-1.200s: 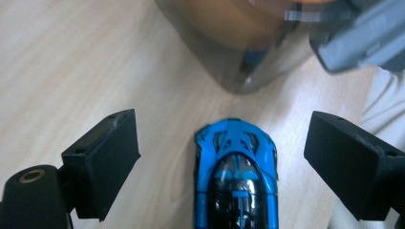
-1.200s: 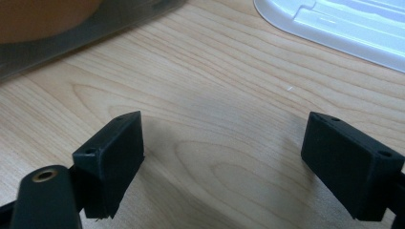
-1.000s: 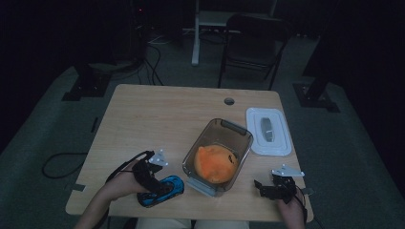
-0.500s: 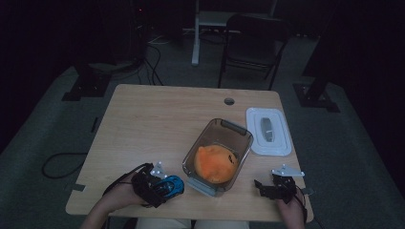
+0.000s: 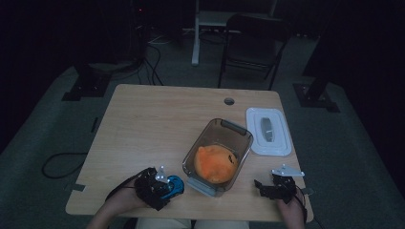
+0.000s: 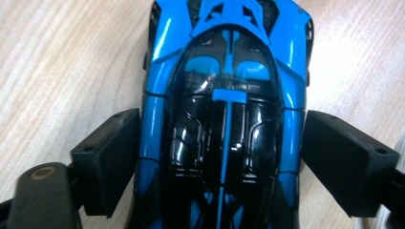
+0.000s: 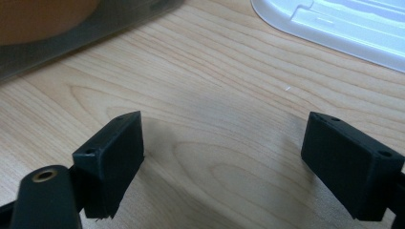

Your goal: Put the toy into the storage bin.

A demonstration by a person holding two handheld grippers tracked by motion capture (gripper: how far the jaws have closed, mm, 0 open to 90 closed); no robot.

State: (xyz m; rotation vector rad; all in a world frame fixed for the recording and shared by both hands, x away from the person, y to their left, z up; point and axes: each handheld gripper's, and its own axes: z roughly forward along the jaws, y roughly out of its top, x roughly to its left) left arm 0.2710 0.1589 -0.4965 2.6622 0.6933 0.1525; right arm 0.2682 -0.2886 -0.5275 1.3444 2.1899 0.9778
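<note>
A blue and black toy car lies on the wooden table near its front left corner, also seen in the high view as the car. My left gripper straddles the car's middle. Its jaws have just been closing, and both pads now lie flush against the car's sides. In the high view the left gripper is low over the car. My right gripper rests open above bare wood with nothing between its jaws, at the front right.
A clear plastic container with an orange soft thing inside stands between the two hands. Its white lid lies to the right behind my right gripper. A cable hole sits near the far edge.
My left gripper has come down over the blue car and now straddles it on the table. The right hand has not moved.
</note>
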